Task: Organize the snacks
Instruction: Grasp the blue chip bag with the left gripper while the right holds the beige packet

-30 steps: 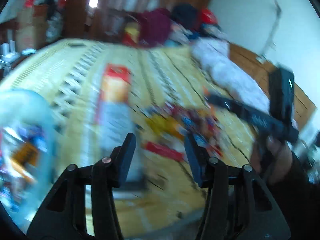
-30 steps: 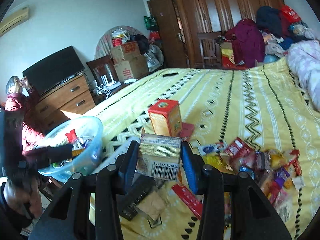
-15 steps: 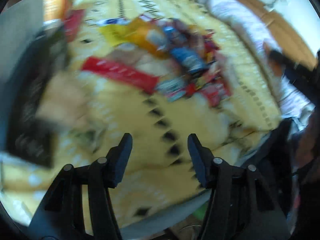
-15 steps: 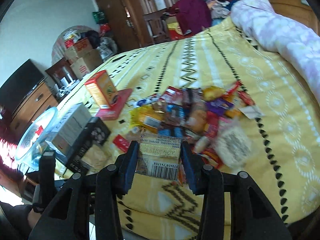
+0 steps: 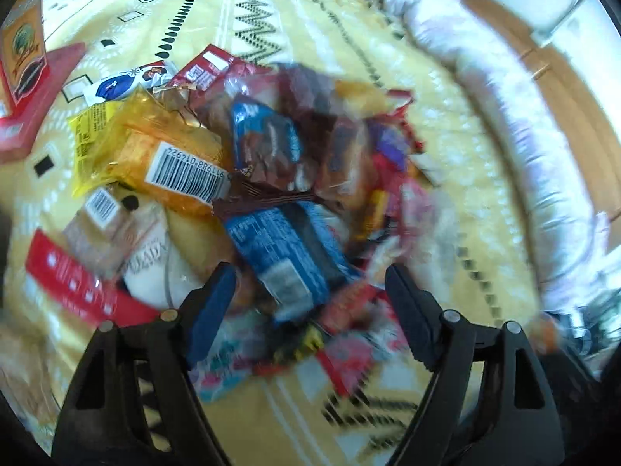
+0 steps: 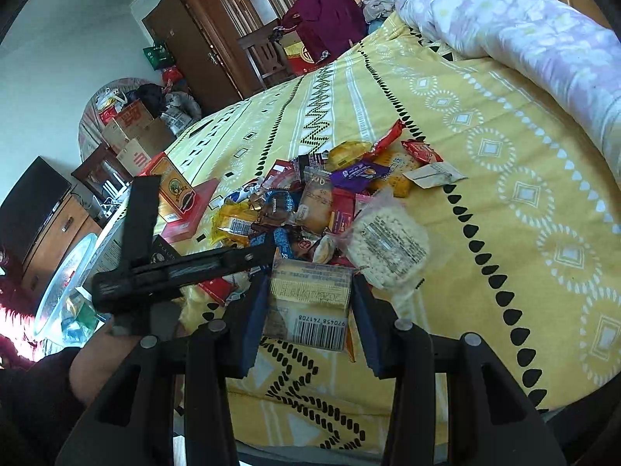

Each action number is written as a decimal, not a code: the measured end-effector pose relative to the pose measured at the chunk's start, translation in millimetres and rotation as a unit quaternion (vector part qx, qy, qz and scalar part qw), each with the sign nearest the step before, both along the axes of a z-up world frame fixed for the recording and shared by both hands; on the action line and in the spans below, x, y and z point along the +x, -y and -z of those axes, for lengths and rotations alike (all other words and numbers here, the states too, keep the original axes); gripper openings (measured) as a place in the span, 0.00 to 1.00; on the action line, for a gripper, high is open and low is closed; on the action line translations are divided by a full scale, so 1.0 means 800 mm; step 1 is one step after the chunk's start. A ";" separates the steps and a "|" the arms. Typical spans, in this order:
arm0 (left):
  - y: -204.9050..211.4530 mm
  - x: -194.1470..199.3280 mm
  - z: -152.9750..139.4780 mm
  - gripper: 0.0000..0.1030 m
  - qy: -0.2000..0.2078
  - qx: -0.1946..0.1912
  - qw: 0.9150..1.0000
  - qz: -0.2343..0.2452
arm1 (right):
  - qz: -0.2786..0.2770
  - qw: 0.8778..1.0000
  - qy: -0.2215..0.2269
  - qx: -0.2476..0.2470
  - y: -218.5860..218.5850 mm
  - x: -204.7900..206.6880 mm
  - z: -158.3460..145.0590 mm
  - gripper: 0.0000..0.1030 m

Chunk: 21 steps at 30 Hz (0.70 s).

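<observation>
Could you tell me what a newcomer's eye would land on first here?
A jumbled heap of bright snack wrappers in the middle of the yellow patterned bedspread. The right gripper clamps a small golden barcoded packet in front of it. The left gripper, jaws just opening and empty, hangs over the heap.

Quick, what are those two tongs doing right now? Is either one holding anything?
Left tongs: open, jaws just widening over the snack pile, gripping nothing.
Right tongs: shut on a small barcoded snack box.

Left wrist view close above snack pile [image 5: 295, 178], angled down, right wrist view farther back, sharing that pile
</observation>
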<state>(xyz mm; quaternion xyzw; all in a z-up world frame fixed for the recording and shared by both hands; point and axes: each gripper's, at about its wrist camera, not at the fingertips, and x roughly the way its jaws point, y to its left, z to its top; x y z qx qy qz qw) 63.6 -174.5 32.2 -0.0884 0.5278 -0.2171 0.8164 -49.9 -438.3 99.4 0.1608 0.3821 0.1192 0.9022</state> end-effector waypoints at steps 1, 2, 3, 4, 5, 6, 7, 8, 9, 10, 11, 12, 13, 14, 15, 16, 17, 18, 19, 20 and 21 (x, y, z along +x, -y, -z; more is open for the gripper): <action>0.002 0.001 0.005 0.75 0.005 0.015 1.000 0.003 | -0.002 1.000 -0.003 0.002 0.001 0.000 0.004 0.46; 0.001 -0.001 0.004 0.70 0.019 0.020 1.000 0.006 | -0.003 1.000 -0.006 0.003 0.000 0.000 0.007 0.46; 0.000 -0.006 0.001 0.63 0.033 0.021 0.999 0.013 | -0.004 1.000 -0.010 0.006 -0.001 0.000 0.012 0.46; -0.003 -0.012 -0.003 0.60 0.042 0.023 0.999 0.016 | -0.005 1.000 -0.012 0.007 -0.003 -0.001 0.014 0.46; -0.008 -0.017 -0.008 0.59 0.050 0.019 0.998 0.015 | -0.008 1.000 -0.012 0.011 -0.004 -0.001 0.016 0.46; -0.015 -0.022 -0.016 0.57 0.062 0.010 0.998 0.015 | -0.010 1.000 -0.011 0.011 -0.006 -0.002 0.018 0.46; -0.020 -0.026 -0.024 0.55 0.073 0.004 0.997 0.017 | -0.012 1.000 -0.009 0.011 -0.009 -0.003 0.018 0.46; -0.024 -0.031 -0.032 0.54 0.085 0.000 0.996 0.018 | -0.013 1.000 -0.008 0.010 -0.012 -0.003 0.017 0.46; -0.031 -0.038 -0.044 0.54 0.098 -0.006 0.995 0.019 | -0.014 1.000 -0.006 0.011 -0.013 -0.002 0.017 0.46; -0.037 -0.042 -0.053 0.54 0.107 -0.011 0.994 0.020 | -0.015 1.000 -0.003 0.011 -0.016 -0.002 0.015 0.46; -0.044 -0.048 -0.062 0.54 0.117 -0.015 0.993 0.021 | -0.017 1.000 0.000 0.011 -0.018 -0.002 0.012 0.46; -0.048 -0.049 -0.068 0.54 0.121 -0.018 0.992 0.020 | -0.020 1.000 0.004 0.009 -0.022 -0.002 0.009 0.46; -0.057 -0.054 -0.076 0.53 0.126 -0.025 0.991 0.019 | -0.023 1.000 0.007 0.005 -0.027 -0.002 0.006 0.45; -0.062 -0.056 -0.082 0.52 0.130 -0.030 0.991 0.016 | -0.026 1.000 0.008 0.004 -0.031 -0.001 0.003 0.46; -0.070 -0.059 -0.090 0.52 0.136 -0.036 0.990 0.012 | -0.028 1.000 0.011 0.003 -0.035 -0.002 -0.001 0.46; -0.076 -0.062 -0.097 0.52 0.142 -0.041 0.989 0.008 | -0.031 0.999 0.015 0.001 -0.039 -0.003 -0.005 0.45; -0.081 -0.066 -0.103 0.51 0.148 -0.044 0.988 0.004 | -0.033 0.999 0.018 0.000 -0.044 -0.004 -0.009 0.45; -0.087 -0.070 -0.111 0.51 0.155 -0.048 0.987 0.001 | -0.036 0.999 0.021 -0.002 -0.047 -0.005 -0.012 0.45; -0.096 -0.075 -0.120 0.50 0.163 -0.052 0.985 -0.003 | -0.038 0.999 0.024 -0.005 -0.052 -0.006 -0.016 0.45; -0.100 -0.076 -0.126 0.49 0.168 -0.055 0.984 -0.007 | -0.041 0.999 0.026 -0.007 -0.055 -0.007 -0.019 0.45; -0.108 -0.079 -0.136 0.49 0.178 -0.060 0.982 -0.013 | -0.042 0.999 0.031 -0.010 -0.060 -0.008 -0.024 0.46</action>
